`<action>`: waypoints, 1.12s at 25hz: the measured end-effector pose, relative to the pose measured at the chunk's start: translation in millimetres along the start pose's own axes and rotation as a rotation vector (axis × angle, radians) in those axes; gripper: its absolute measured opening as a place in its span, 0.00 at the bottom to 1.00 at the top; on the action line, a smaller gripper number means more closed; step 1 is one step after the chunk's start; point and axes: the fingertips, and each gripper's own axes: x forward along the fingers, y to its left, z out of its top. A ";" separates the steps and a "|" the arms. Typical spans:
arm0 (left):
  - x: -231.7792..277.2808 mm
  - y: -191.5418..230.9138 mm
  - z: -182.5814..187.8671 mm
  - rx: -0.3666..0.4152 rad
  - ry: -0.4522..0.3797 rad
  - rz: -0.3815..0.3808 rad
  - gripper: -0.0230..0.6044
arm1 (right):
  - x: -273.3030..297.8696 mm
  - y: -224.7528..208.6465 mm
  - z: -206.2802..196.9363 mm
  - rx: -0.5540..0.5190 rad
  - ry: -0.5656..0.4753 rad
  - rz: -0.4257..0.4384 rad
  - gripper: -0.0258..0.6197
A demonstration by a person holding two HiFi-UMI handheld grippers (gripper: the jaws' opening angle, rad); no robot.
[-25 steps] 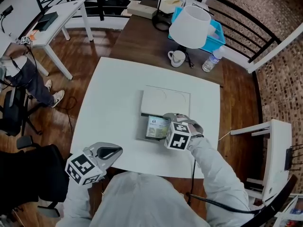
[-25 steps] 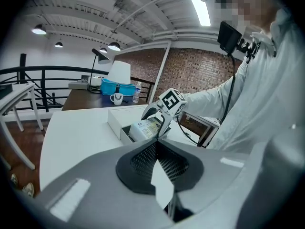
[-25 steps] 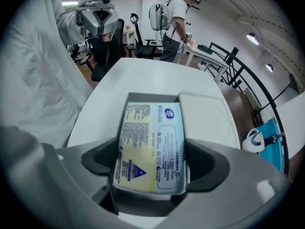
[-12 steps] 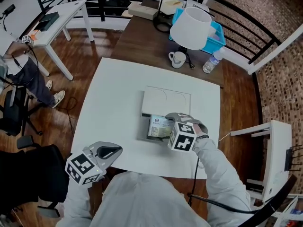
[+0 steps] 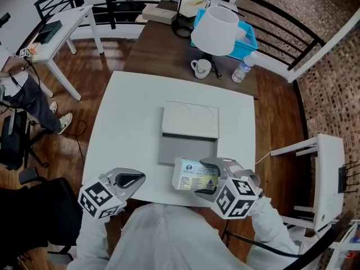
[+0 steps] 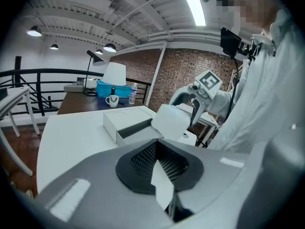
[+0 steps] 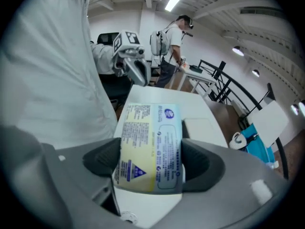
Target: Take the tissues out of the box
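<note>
The tissue pack (image 5: 193,175), pale yellow and blue with print, is clamped between the pads of my right gripper (image 5: 202,178), above the white table (image 5: 129,111) near its front edge. In the right gripper view the tissue pack (image 7: 151,147) fills the gap between both pads. The white box (image 5: 190,120) lies mid-table with its grey tray (image 5: 185,149) slid out and showing nothing inside. My left gripper (image 5: 132,180) hangs shut at the table's front left corner, holding nothing. From the left gripper view the box (image 6: 126,123) and the pack (image 6: 170,120) lie ahead.
A brown desk behind the table carries a white lamp (image 5: 216,30), a mug (image 5: 199,68), a water bottle (image 5: 243,69) and a blue bin (image 5: 249,35). A white chair (image 5: 323,179) stands at the right. A person (image 5: 17,89) and a white side table (image 5: 62,30) are at the left.
My right gripper has pulled the tissue pack out of the box's grey tray and back toward the table's front edge. The left gripper has stayed put.
</note>
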 end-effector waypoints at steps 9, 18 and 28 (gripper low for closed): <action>2.2 -11.4 -6.6 0.010 0.016 -0.026 0.06 | 85.4 53.4 -40.2 0.034 0.109 0.123 0.66; -10.8 -10.5 -13.7 -0.003 0.016 -0.001 0.06 | 97.0 56.0 -50.8 0.003 0.100 0.131 0.66; -11.9 -8.7 -7.3 0.009 0.008 0.004 0.06 | -31.3 -11.8 46.4 0.309 -0.578 0.060 0.66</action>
